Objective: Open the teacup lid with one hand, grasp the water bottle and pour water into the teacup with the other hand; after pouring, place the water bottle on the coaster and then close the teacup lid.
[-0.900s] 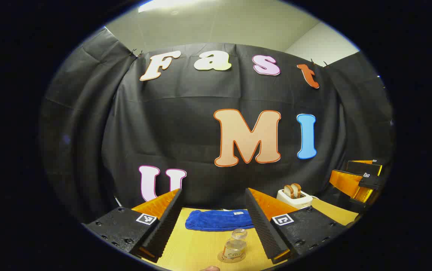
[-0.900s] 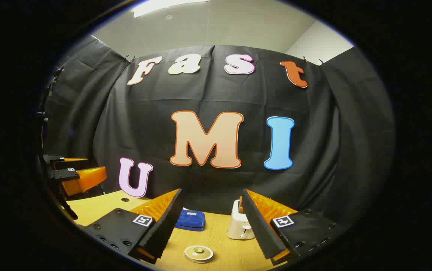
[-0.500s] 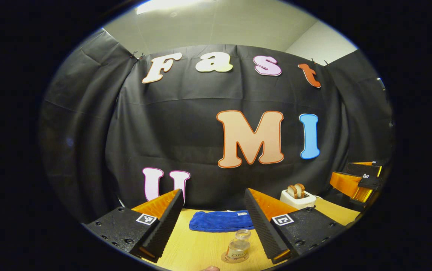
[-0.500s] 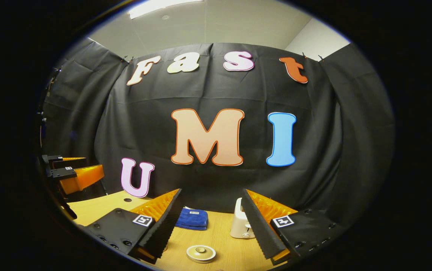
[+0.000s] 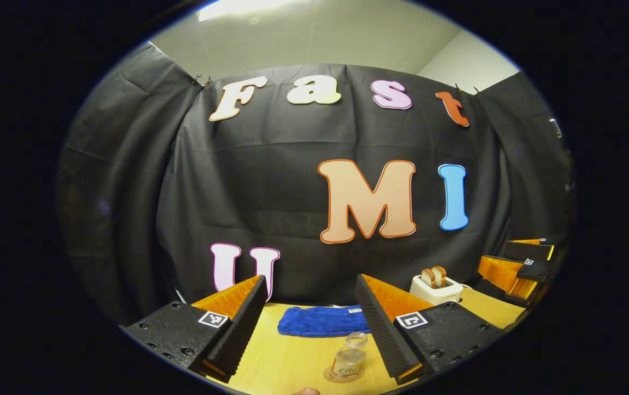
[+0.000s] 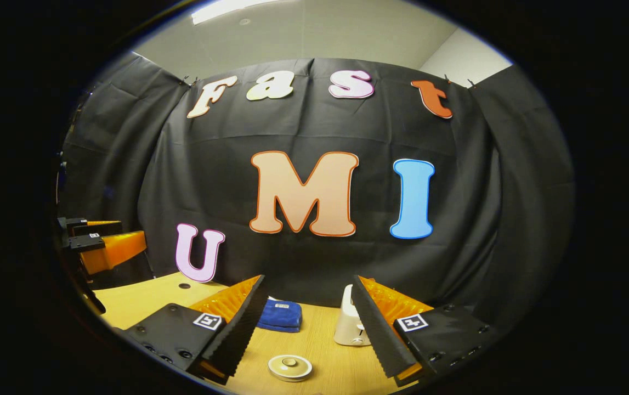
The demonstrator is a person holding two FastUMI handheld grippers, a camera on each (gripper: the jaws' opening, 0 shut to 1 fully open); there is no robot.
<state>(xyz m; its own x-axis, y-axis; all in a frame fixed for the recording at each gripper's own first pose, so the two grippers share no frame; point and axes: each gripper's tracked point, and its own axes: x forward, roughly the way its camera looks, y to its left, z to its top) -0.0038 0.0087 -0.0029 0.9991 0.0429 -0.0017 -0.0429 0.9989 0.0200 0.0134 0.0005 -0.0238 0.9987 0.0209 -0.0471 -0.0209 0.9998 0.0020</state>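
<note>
In the left gripper view, the left gripper point(image 5: 310, 318) hangs over the pale wooden table point(image 5: 270, 362), ridged fingers spread wide and empty. Right of its left finger and behind, a folded blue towel point(image 5: 317, 321) lies soft and nubbly. In front of the towel the clear, squat water bottle point(image 5: 348, 357) stands upright on a round coaster point(image 5: 329, 376) (cap off, it seems). Right of the towel sits a boxy white toaster point(image 5: 435, 287). In the right gripper view, the right gripper point(image 6: 307, 318) is likewise spread and empty, the round teacup lid point(image 6: 289, 367) in front of the towel.
</note>
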